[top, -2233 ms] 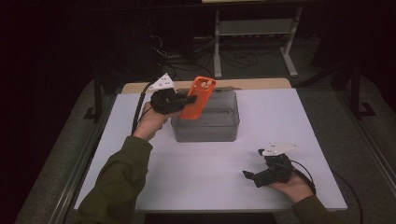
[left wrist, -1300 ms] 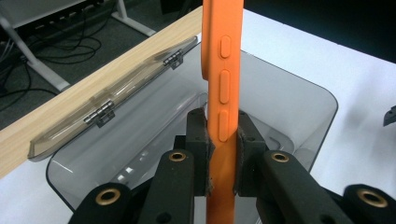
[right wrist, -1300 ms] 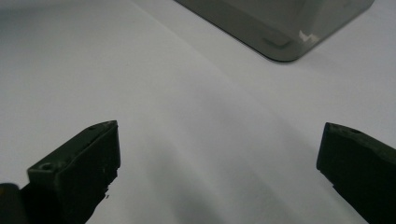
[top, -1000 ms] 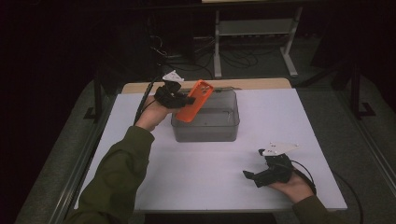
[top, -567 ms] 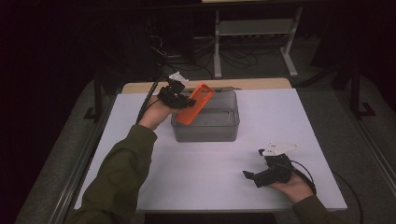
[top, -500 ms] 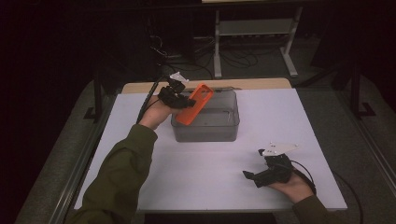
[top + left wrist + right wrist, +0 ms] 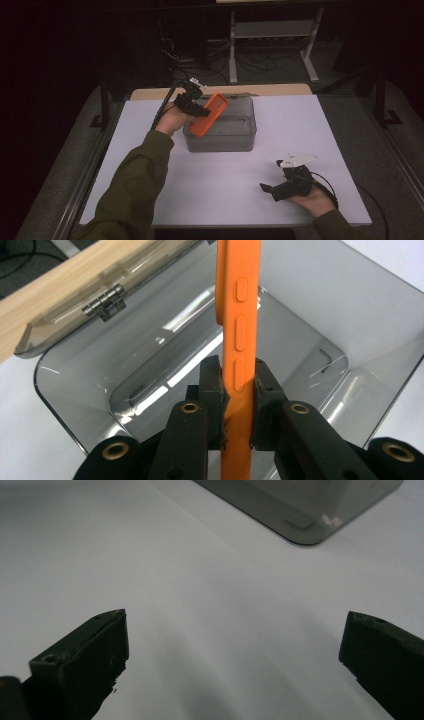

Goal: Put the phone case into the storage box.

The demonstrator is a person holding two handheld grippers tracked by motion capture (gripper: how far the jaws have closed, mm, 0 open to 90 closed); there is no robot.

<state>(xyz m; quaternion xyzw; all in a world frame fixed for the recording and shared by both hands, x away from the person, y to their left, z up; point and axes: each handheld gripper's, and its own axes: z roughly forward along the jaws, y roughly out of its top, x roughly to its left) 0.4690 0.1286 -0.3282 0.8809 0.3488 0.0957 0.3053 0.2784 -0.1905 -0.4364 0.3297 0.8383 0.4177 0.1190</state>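
1. On the left of the high view, a person's left arm in an olive sleeve (image 7: pixel 131 187) is reaching forward across the white tabletop (image 7: pixel 150 125), with the hand wrapping the left tool (image 7: pixel 199 107) just beside the bin's left rim.
2. The left tool (image 7: pixel 239 385) is pinching an orange phone case (image 7: pixel 236 330) between its two black pads, the jaws sitting narrow and pressing on the case's side edge where the button bumps are showing.
3. In the high view the orange phone case (image 7: pixel 209 114) is tilting, its lower end dipping over the left front corner of the translucent grey bin (image 7: pixel 240 142) and its upper end leaning toward the bin's far side.
4. The translucent grey bin (image 7: pixel 350 305) is sitting open near the middle of the tabletop, and its clear hinged lid (image 7: pixel 95 295) is lying folded back against the wooden strip (image 7: pixel 65 285) along the tabletop's far edge.
5. The left gripper view is looking down into the bin's interior, with the case hanging above the bin floor; I cannot tell whether it is touching the rim.
6. On the right, near the front edge, the person's right hand (image 7: pixel 312 197) is holding the right tool (image 7: pixel 266 189) low over the tabletop, well apart from the bin.
7. The right tool (image 7: pixel 235 655) is standing wide, with nothing between its jaws, and a corner of the bin is showing beyond them.
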